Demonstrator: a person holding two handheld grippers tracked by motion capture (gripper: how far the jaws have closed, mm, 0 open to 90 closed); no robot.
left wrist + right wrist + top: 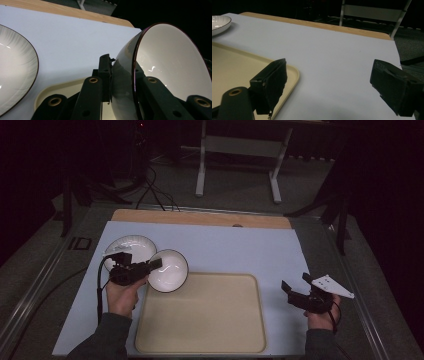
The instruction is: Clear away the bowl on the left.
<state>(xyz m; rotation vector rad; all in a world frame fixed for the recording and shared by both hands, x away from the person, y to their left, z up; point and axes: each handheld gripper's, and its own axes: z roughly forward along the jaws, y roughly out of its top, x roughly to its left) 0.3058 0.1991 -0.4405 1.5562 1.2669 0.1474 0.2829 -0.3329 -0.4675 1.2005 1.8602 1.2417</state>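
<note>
Forearms enter the high view from the bottom edge, one at lower left and one at lower right. The left gripper [150,267] sits left of centre, its jaws pinching the rim of a white bowl [170,271] with a dark edge. That bowl hangs tilted over the upper left corner of the cream tray [210,330], which fills the lower middle of the frame on a pale blue mat [240,250]. Whether the bowl's underside touches the tray is hard to judge from above.

The left gripper view settles the grip: one black jaw presses the bowl's [172,67] grey outer wall and the other lies against the white inside, the rim clamped between them. The bowl stands almost on edge here, its right side cut off by the frame. The tray's [65,87] corner peeks out beneath the jaws, and a second dish, a ribbed white plate [15,67], is cropped at the left edge.

The right gripper [296,287] rests at lower right of the high view, off the tray, jaws spread with nothing between them. In the right gripper view its gripper [327,85] frames bare mat, the tray's [234,65] rounded corner lies at lower left, and the plate [219,22] shows as a sliver in the upper left corner.

Beyond the mat runs a wooden table edge [200,217], then a dim floor with white frame legs [240,165] at the top.
</note>
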